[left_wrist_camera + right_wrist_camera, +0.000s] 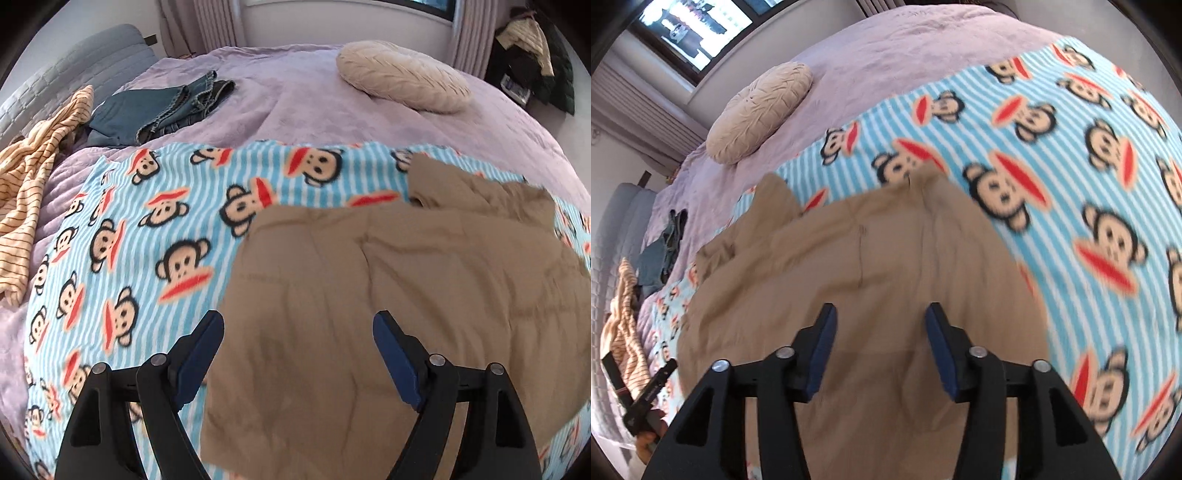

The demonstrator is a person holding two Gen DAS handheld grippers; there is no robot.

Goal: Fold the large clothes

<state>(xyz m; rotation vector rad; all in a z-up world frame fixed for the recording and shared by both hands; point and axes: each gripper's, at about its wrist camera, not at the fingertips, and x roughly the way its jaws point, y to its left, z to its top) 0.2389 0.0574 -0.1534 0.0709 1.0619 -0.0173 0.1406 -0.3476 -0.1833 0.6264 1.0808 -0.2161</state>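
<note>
A tan garment [388,295] lies spread and partly folded on a blue-striped monkey-print blanket [129,240] on the bed. It also shows in the right wrist view [849,266], on the same blanket [1089,166]. My left gripper [298,323] is open and empty, hovering above the garment's left edge. My right gripper [881,314] is open and empty above the garment's middle. The left gripper also shows at the lower left of the right wrist view [646,398].
Folded jeans [159,107] and a yellow striped garment [33,177] lie at the left on the purple bedspread [295,92]. A cream cushion [402,81] sits at the far side. Dark clothes [535,55] hang by the curtain.
</note>
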